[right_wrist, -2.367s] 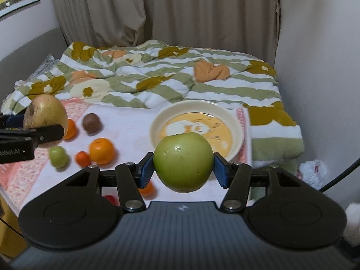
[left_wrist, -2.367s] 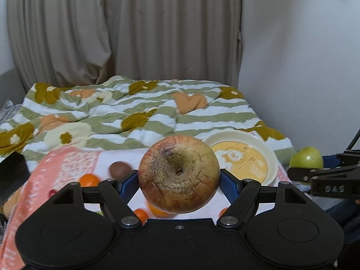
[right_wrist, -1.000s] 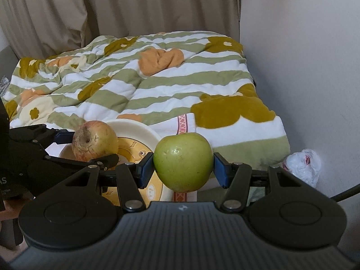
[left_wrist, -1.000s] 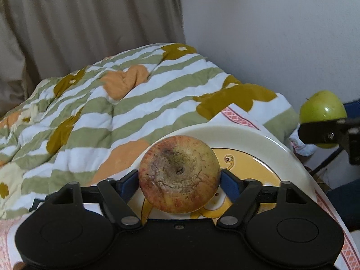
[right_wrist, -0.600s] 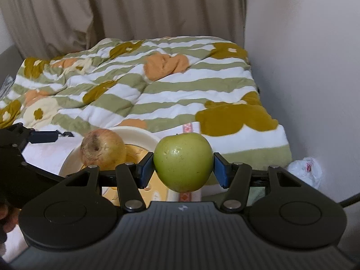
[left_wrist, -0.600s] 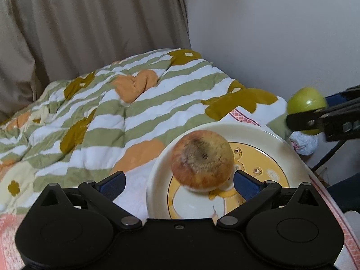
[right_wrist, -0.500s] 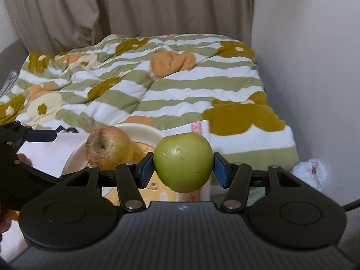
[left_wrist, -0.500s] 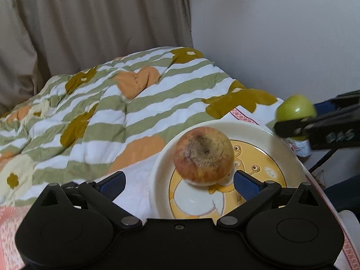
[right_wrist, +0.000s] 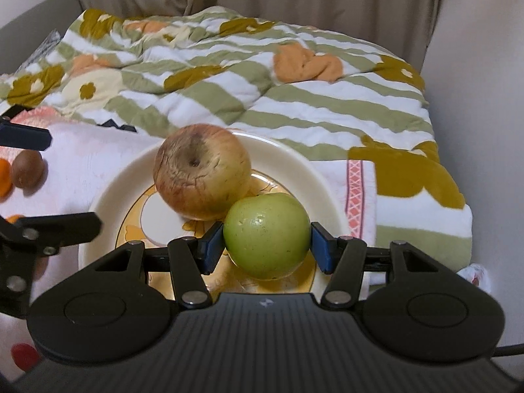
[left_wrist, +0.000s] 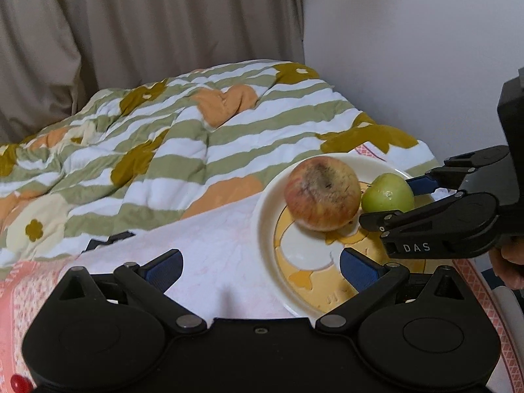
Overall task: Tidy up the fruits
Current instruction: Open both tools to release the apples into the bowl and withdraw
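Note:
A wrinkled red apple lies on the cream plate with a yellow cartoon print. My left gripper is open and empty, drawn back to the plate's near left; its right pad hangs over the plate. My right gripper is shut on a green apple, held low over the plate right beside the red apple. Whether the green apple rests on the plate I cannot tell.
The plate stands on a pink-and-white cloth against a striped green quilt. A kiwi and an orange lie left of the plate. A wall is close on the right, with a white bag below.
My left gripper opened, let the red apple down onto the plate and pulled back to the left. My right gripper came down over the plate with the green apple.

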